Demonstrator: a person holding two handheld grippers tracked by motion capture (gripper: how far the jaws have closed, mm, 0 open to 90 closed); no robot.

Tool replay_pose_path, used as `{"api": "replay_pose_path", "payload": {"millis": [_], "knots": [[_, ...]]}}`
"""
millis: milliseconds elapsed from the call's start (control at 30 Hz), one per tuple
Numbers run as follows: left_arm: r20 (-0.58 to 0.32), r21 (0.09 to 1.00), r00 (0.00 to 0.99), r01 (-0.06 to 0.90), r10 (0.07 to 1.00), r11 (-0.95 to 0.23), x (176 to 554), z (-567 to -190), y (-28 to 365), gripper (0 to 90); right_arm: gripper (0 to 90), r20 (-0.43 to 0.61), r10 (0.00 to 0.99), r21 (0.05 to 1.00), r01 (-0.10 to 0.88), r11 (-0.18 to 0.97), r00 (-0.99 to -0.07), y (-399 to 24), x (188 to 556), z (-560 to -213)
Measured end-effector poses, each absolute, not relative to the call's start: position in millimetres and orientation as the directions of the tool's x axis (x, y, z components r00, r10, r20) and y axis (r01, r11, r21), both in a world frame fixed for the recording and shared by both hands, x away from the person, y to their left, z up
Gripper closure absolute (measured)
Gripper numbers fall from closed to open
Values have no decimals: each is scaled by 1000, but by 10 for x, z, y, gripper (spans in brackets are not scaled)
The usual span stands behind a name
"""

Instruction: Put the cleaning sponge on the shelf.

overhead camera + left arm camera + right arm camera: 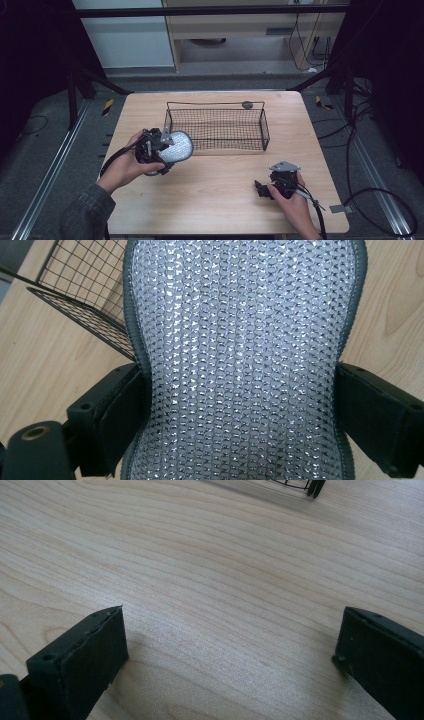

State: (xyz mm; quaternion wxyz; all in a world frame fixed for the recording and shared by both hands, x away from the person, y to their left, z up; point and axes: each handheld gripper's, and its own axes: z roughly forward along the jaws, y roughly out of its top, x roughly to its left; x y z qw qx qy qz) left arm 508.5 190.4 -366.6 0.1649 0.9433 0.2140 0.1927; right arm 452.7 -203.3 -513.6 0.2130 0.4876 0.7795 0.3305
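The left gripper (167, 150) is closed on a silver mesh pad (177, 146), an oval piece with a grey bound edge. In the left gripper view the two black jaws press against the pad (240, 365) from either side at its narrowed waist; its upper and lower ends are cut off by the frame, so its full outline cannot be read there. From the high view the pad projects forward from the jaws, held above the wooden table (225, 190) and just beside the near left corner of the black wire basket (216, 127). Whether the pad touches the basket cannot be determined, since the pad overlaps the basket's corner in that view. The person's left hand (127, 167) wraps the gripper body and hides most of it. The right gripper (260, 189) sits low at the table near the person's edge, well apart from the pad and basket, gripped by the right hand (295, 197). Its jaws stand wide apart with bare table (225, 580) between them and nothing held. A corner of the basket (300, 486) shows far ahead of those jaws, mostly cut off.
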Motion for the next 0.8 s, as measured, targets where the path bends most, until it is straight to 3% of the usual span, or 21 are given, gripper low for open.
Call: {"api": "replay_pose_path", "payload": {"millis": [800], "knots": [[338,386,838,292,429,-875,5295,-3428,1705,100,5,-11,901,723,619,307,-434,-2033,4528,-5136]]}}
